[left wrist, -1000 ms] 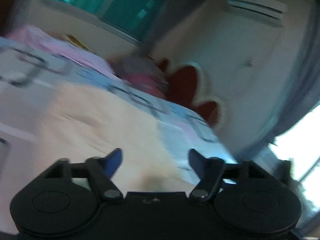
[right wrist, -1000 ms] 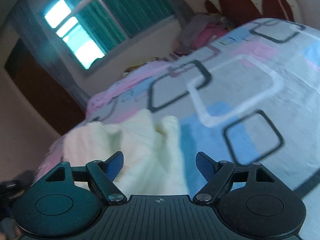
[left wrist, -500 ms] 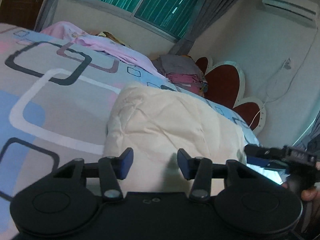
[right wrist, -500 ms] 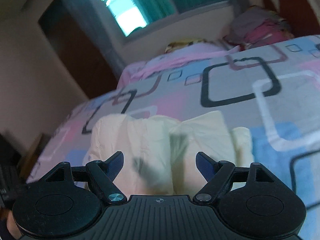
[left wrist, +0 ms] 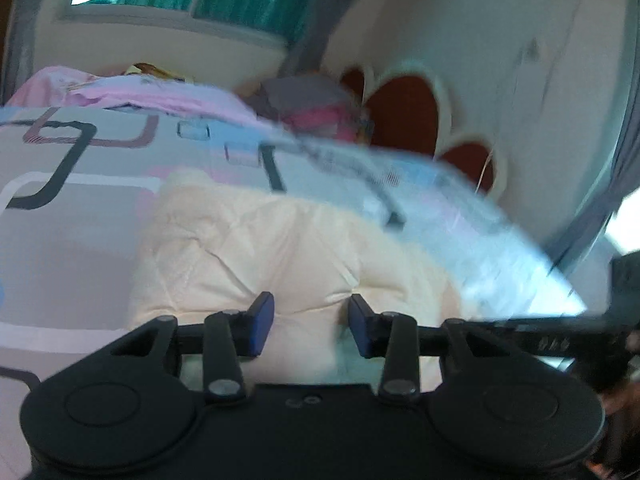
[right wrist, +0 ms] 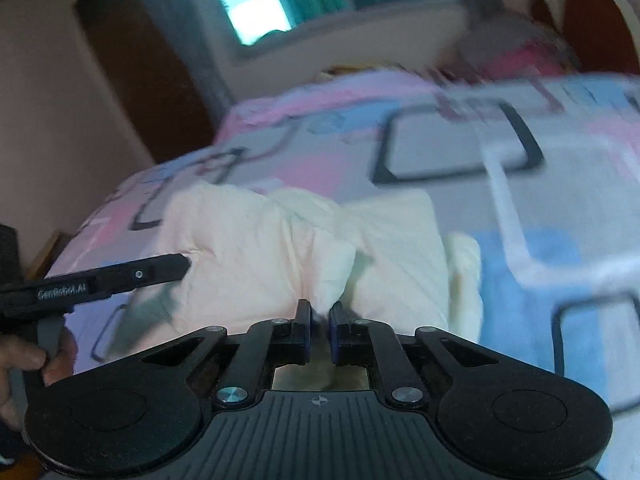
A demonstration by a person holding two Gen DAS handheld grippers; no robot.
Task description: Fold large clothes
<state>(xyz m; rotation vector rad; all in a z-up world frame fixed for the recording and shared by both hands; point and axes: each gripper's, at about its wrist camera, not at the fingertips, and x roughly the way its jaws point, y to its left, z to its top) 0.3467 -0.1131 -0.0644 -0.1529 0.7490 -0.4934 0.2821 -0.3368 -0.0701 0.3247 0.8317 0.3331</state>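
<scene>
The cream garment (right wrist: 248, 252) lies bunched on the patterned bedspread (right wrist: 460, 148), near the bed's edge. The right gripper (right wrist: 319, 328) has its jaws closing, nearly together, and a fold of the cream cloth sits pinched between the blue pads (right wrist: 306, 334). The left gripper (left wrist: 310, 324) is partly apart, its jaws closing too, with the garment's near edge between the pads, which do not visibly press on it (the picture is blurred). A hand (right wrist: 24, 364) grips the left gripper's handle at the edge of the right view
</scene>
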